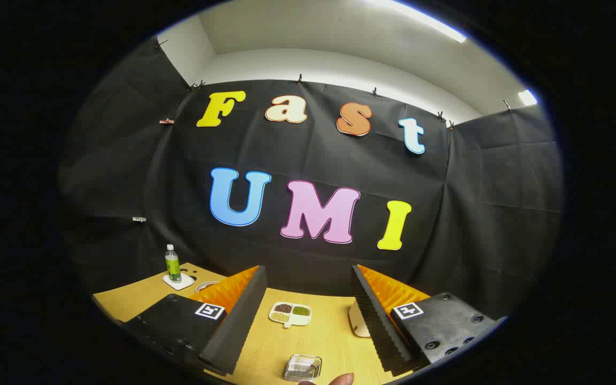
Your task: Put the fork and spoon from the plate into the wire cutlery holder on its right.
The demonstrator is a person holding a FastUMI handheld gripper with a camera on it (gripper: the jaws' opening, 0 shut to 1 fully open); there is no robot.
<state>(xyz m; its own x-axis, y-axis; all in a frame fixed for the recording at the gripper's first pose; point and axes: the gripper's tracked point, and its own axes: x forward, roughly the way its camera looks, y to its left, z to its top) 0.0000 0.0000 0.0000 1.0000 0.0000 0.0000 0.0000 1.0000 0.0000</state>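
Pale wood, the table (pixel 329 342) spreads under the gripper (pixel 308 321), whose jaws stand wide and empty, held high and level over it. The step looks like the opening approach. A wire-mesh tray (pixel 302 368), probably the cutlery holder, lies between the fingers at 6 o'clock; a divided dish (pixel 290 313) sits beyond at 12 o'clock. Fork and spoon cannot be made out; next the gripper likely must tip down to find them.

Black cloth (pixel 340 160) hangs clipped along its top edge as the booth's wall. Above it rise a white wall (pixel 340 67) and ceiling with strip lights (pixel 425 18). Below lies a light wooden table (pixel 318 342).
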